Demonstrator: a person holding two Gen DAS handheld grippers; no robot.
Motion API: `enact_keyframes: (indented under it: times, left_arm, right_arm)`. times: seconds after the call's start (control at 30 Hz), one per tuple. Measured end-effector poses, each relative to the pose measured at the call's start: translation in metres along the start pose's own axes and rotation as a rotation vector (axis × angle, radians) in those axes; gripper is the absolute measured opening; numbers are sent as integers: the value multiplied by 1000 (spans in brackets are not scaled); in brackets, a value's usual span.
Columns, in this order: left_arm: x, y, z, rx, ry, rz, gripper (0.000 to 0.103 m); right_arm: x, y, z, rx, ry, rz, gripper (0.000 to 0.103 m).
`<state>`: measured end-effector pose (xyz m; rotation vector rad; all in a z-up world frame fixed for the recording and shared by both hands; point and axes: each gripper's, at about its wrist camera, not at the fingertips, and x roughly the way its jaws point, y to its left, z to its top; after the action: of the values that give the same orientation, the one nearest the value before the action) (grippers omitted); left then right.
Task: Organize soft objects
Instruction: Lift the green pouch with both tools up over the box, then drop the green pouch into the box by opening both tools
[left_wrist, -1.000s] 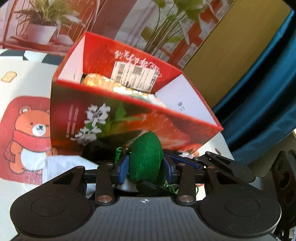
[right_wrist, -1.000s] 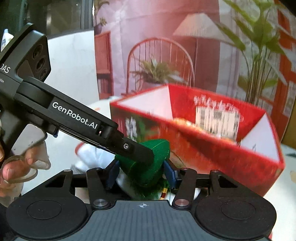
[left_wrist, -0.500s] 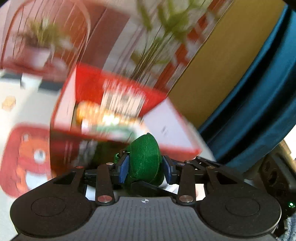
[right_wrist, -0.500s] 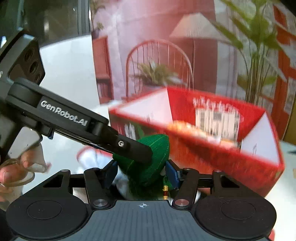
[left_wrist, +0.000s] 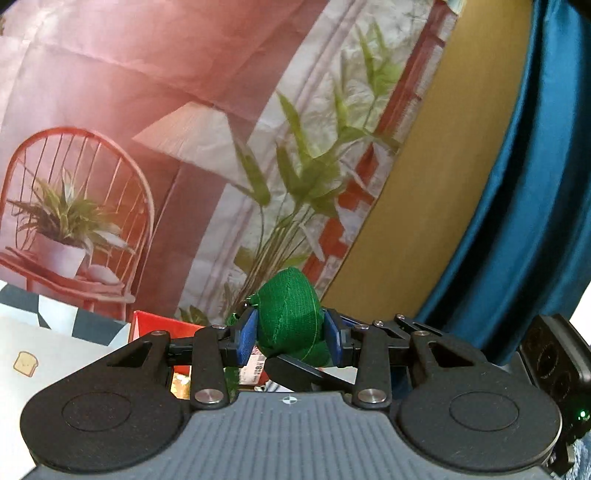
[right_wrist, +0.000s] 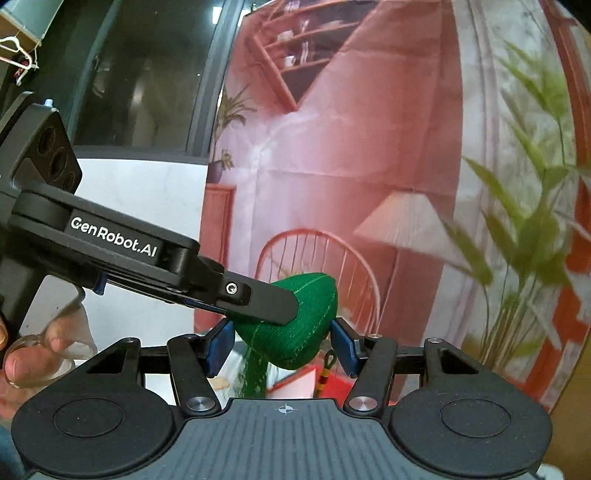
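Observation:
Both grippers hold one green fabric pouch, lifted high in the air. My left gripper is shut on it, its blue pads pressing both sides. My right gripper is shut on the same pouch from another angle, with a green tassel hanging below it. The left gripper's black finger crosses in front of the pouch in the right wrist view. The red cardboard box lies low behind the left gripper, mostly hidden; a corner of it shows under the pouch in the right wrist view.
A printed backdrop with a chair, lamp and plants stands behind. A blue curtain hangs on the right. A patterned tablecloth shows at lower left. A hand holds the left gripper's handle.
Both grippers have risen with the green pouch and tilted up. The red box has dropped from the middle of both views to nearly out of sight below.

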<state>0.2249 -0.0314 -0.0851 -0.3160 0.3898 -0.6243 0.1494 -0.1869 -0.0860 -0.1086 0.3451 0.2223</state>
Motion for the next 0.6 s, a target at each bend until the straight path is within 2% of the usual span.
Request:
enact_keyframes:
  times: [0.17,0.33,0.47,0.57,0.6]
  left_arm:
    - [22,18,-12,-15,60,27,40]
    - [41,43,-30,-55,139,45,40]
    - [57,52,-43,-37,182,76,41]
    - [73,54,-44,-13,200,126,41]
    - [73,55,-42,-17,192,138,43]
  right_arm:
    - [27,-5,-17,14,52,-1,54]
    - [47,-11,-48,76,128,10,54]
    - [57,-11,-71,115,180,13,54]
    - [71,-12,-84,123,230,-46,53]
    - [77,-11,-88,107,265,-102,51]
